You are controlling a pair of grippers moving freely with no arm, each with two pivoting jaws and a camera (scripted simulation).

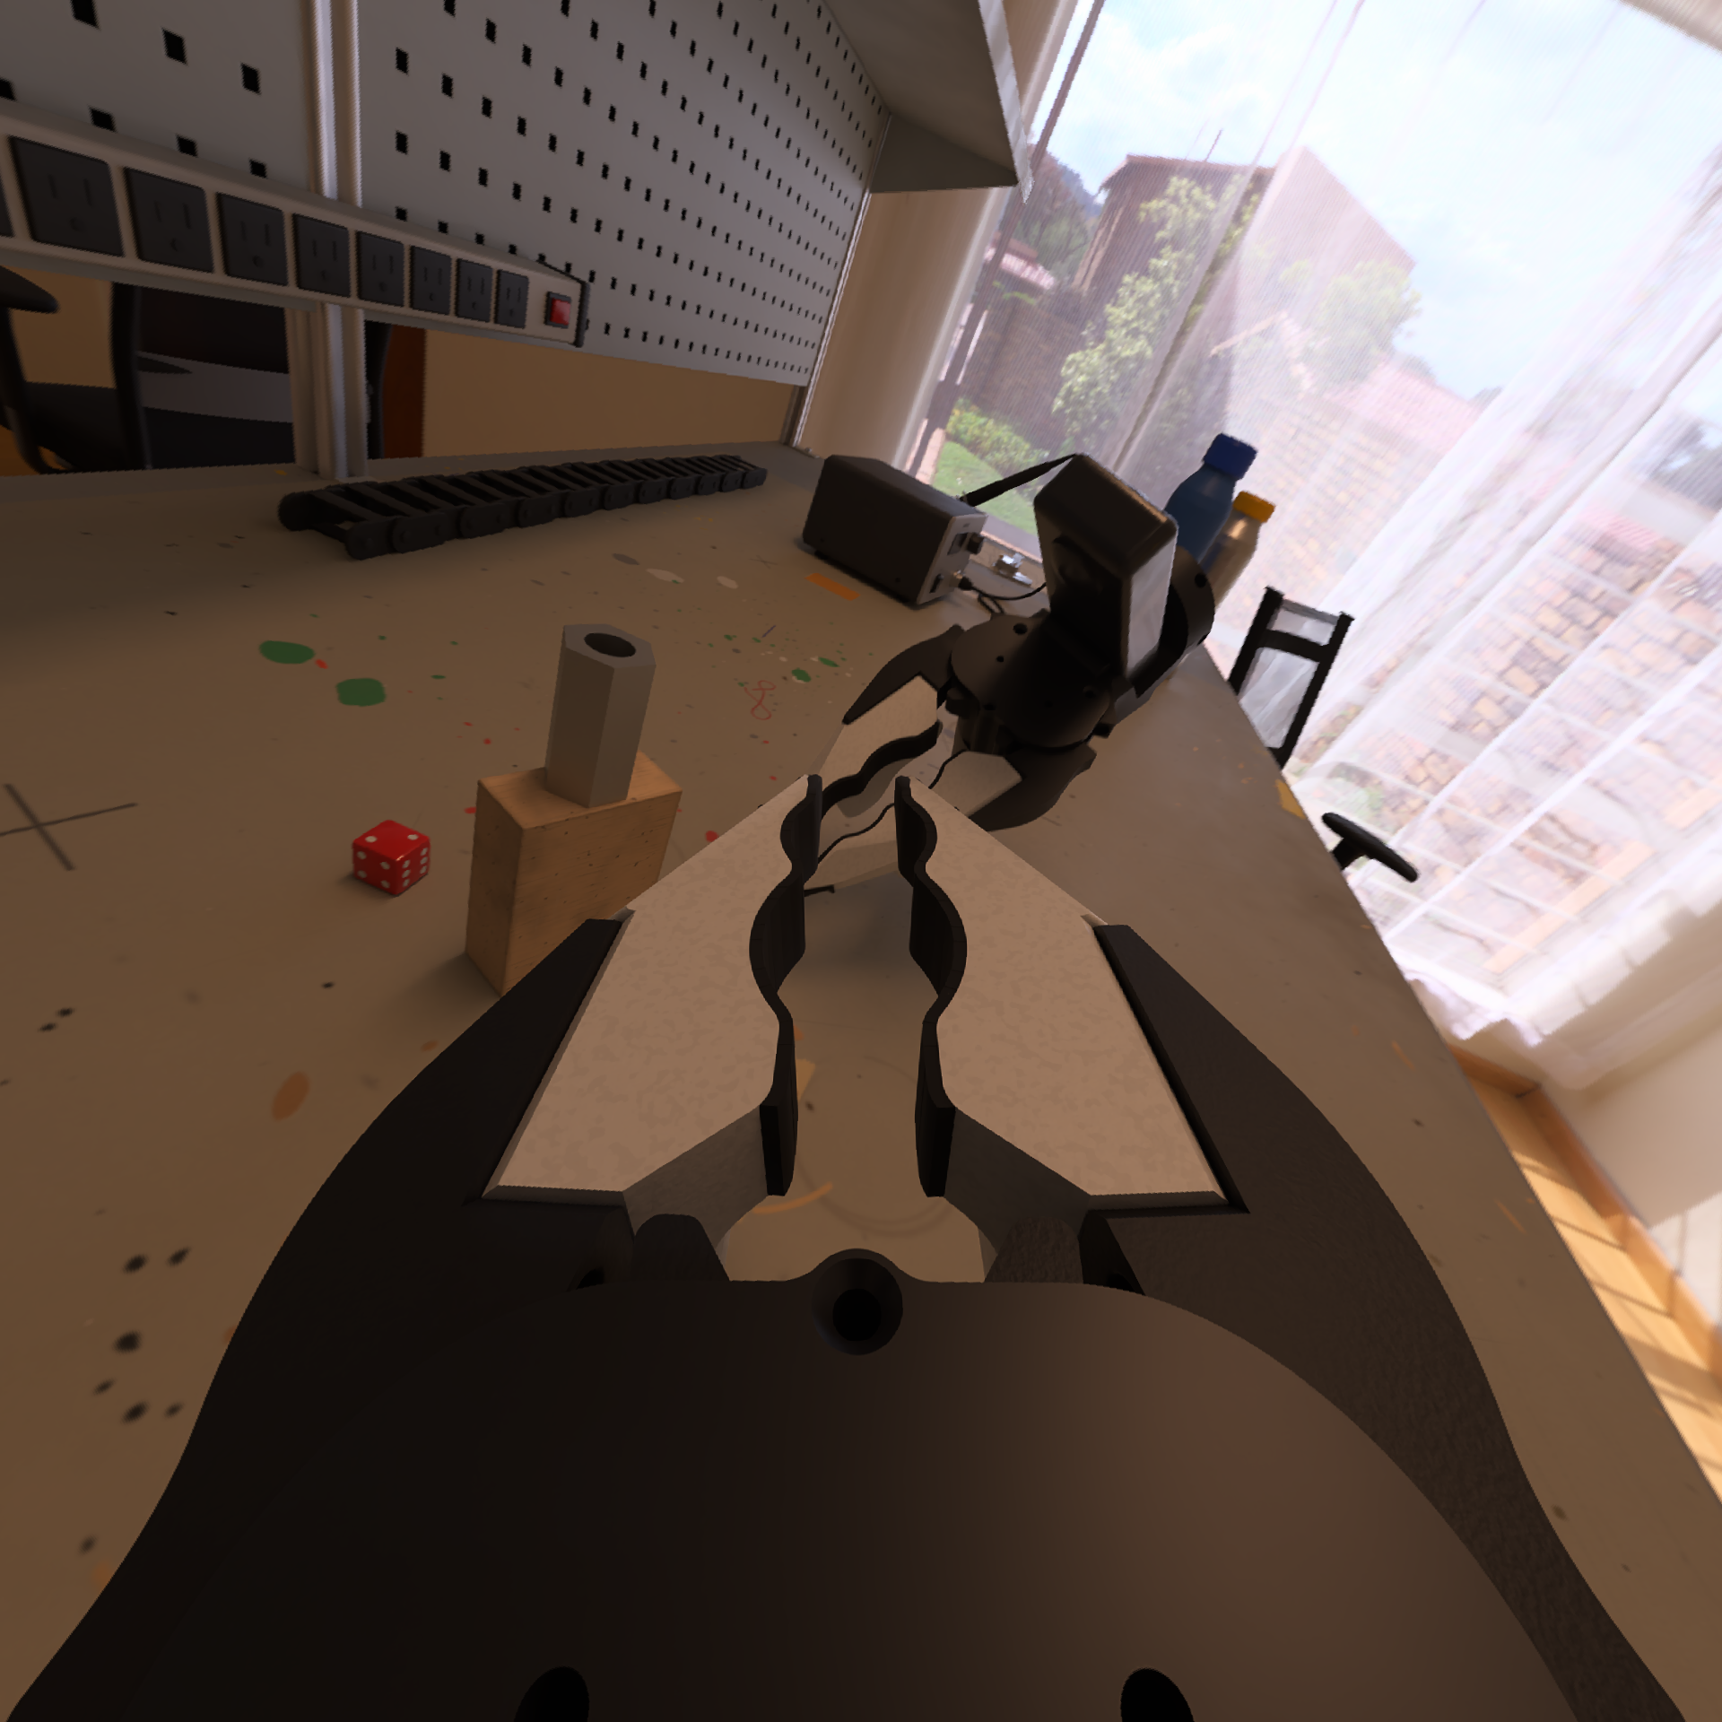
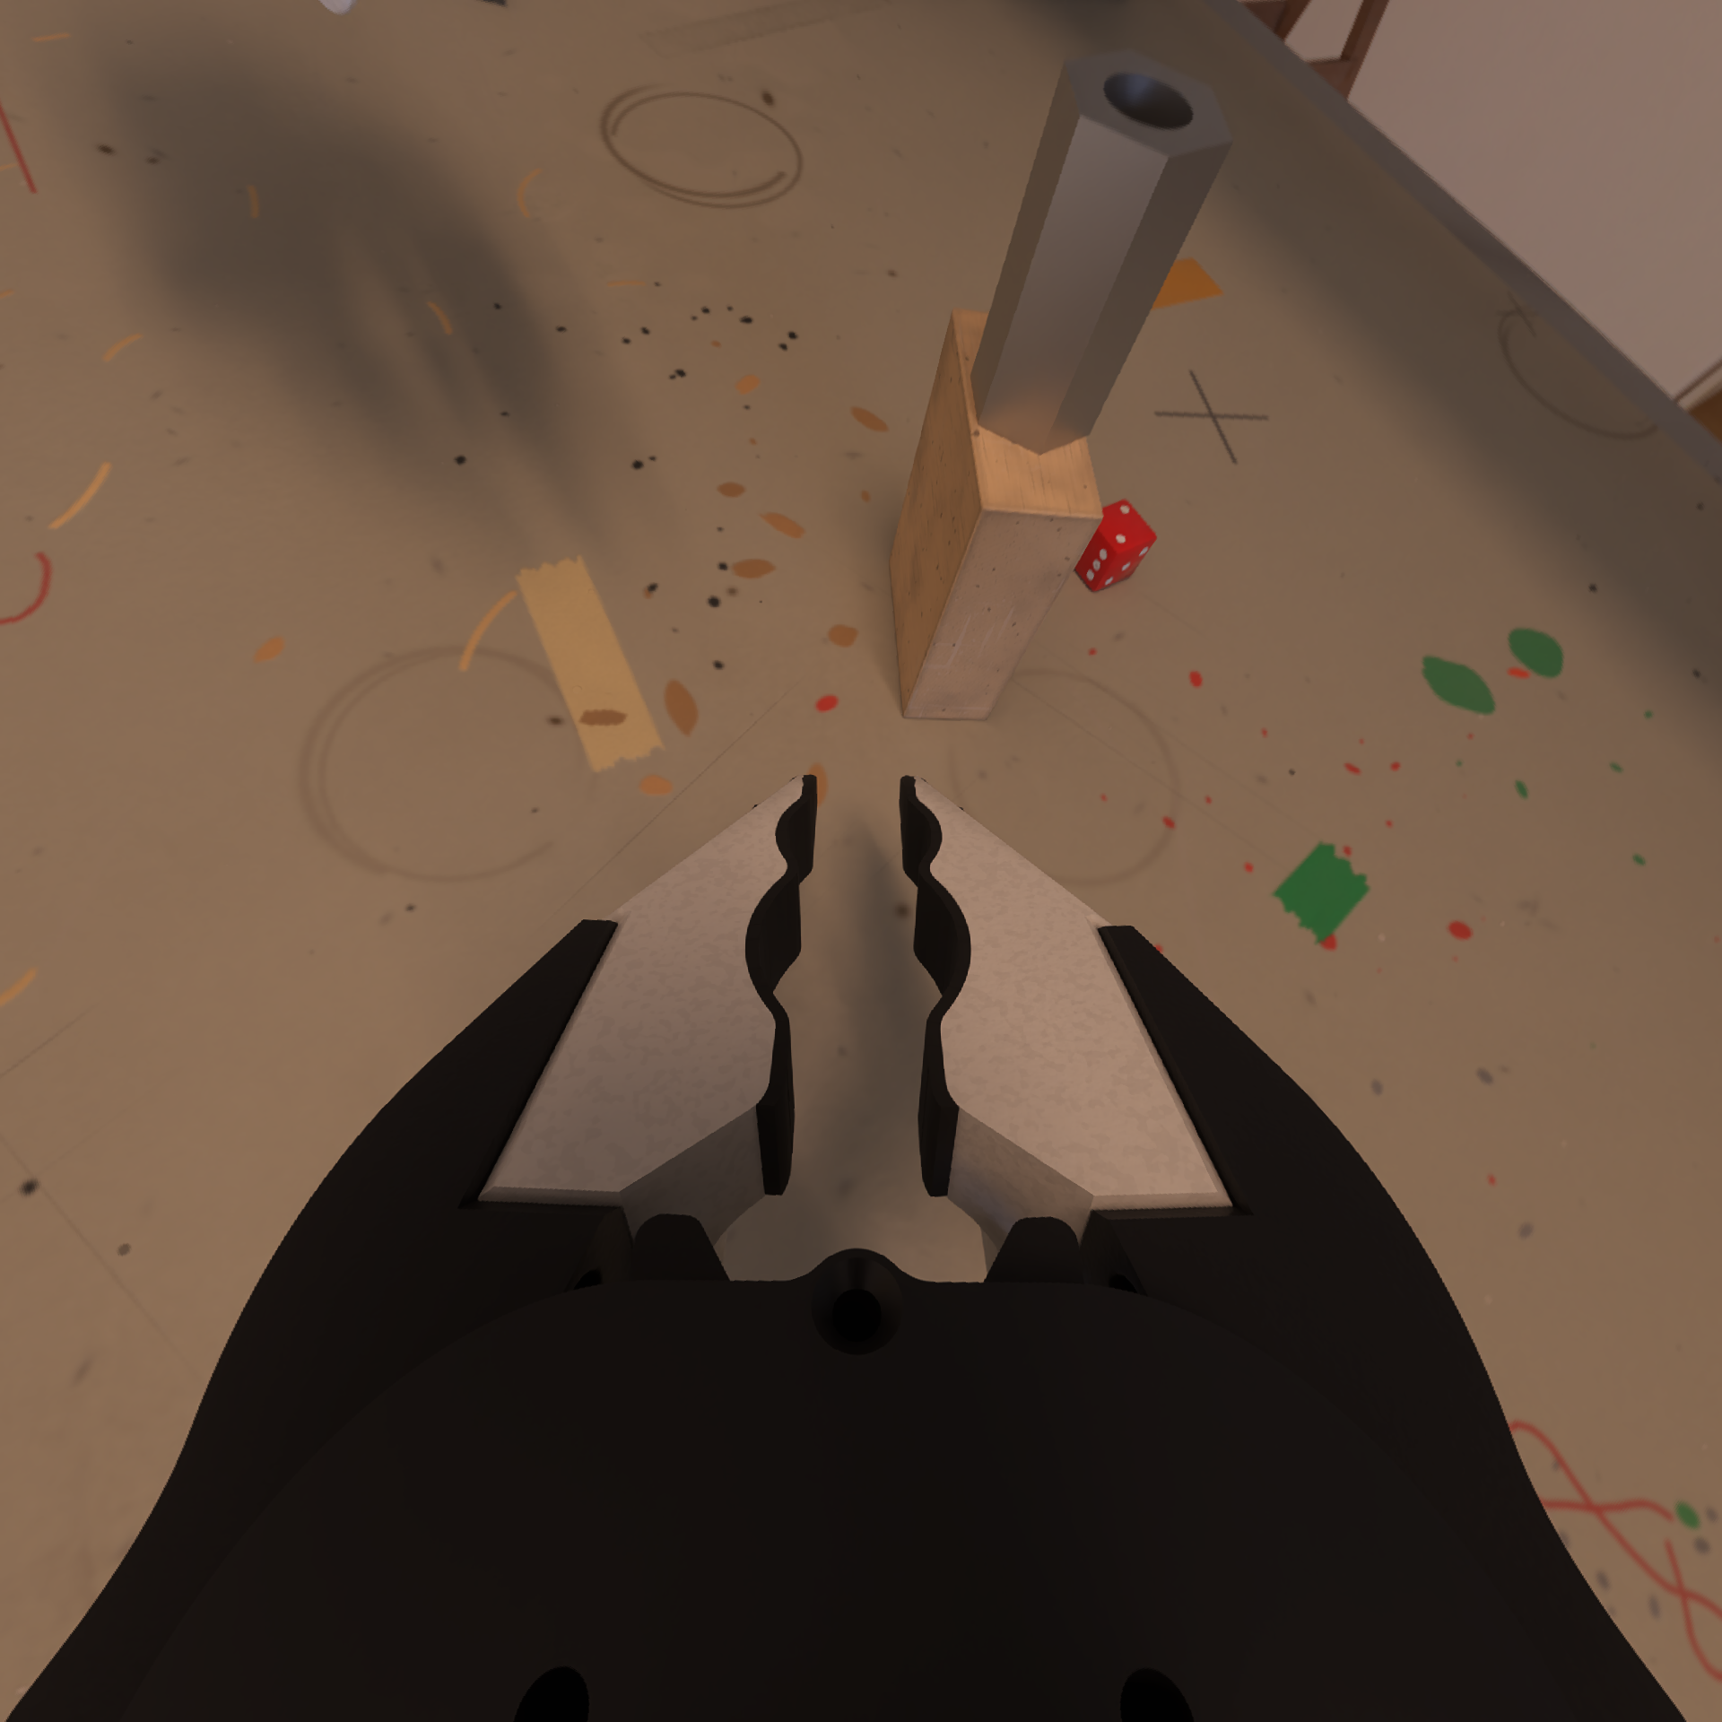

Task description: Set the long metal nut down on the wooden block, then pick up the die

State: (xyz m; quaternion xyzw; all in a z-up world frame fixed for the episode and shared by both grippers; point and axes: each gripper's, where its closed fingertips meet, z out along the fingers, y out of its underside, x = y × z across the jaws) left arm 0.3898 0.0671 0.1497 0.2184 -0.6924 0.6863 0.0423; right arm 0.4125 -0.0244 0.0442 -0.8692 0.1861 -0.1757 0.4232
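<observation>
Since the long metal nut (image 2: 1092, 270) already stands upright on the top face of the wooden block (image 2: 969, 578), I judge step 1 done and the die (image 2: 1115, 546) next. Both of my grippers carry nothing: the right gripper (image 2: 857, 787) has its jaws parted with only tabletop (image 2: 373, 932) between them, short of the block's near end, and the left gripper (image 1: 855, 792) is likewise released and empty, off to the block's side. From the right wrist view the red die sits on the table just beside the block, partly hidden behind its corner. That closeness matters, I think: a careless reach could knock the block and topple the tall nut, so approaching from the die's free side looks safer.
</observation>
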